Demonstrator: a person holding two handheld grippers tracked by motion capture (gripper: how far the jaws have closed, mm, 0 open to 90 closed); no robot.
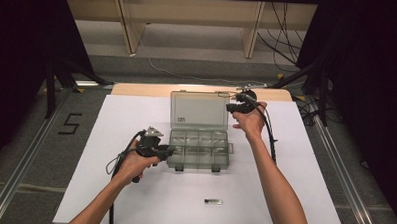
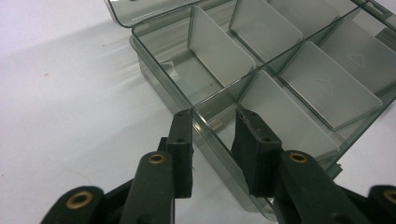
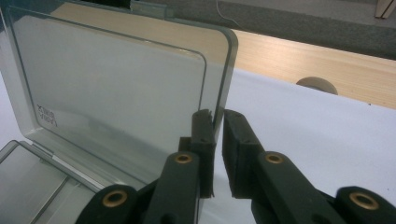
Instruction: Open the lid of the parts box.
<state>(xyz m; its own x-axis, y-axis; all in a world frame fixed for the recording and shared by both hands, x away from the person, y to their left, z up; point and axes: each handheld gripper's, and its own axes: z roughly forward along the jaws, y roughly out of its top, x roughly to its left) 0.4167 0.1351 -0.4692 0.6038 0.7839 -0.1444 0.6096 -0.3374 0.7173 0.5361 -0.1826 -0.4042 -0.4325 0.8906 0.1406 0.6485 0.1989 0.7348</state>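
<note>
Compartment box [image 1: 198, 149] mid-desk, long axis parallel to desk's [image 1: 133, 205] near edge, lid [image 1: 199, 110] upright. Left gripper [image 2: 212, 116] fingers straddle box's left wall, apparently gripping; right gripper [image 3: 215, 116] fingers pinch lid's edge. Near edge open.

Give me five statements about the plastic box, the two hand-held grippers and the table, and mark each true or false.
1. The lid of the plastic box stands open. True.
2. The right hand-held gripper grips the box's front wall. False: its jaws pinch the lid's side edge.
3. The left hand-held gripper has one jaw outside the box's wall and one inside. True.
4. The compartments hold screws. False: those in view look empty.
5. A small dark item lies inside the box. False: it lies on the white table, in front of the box.
</note>
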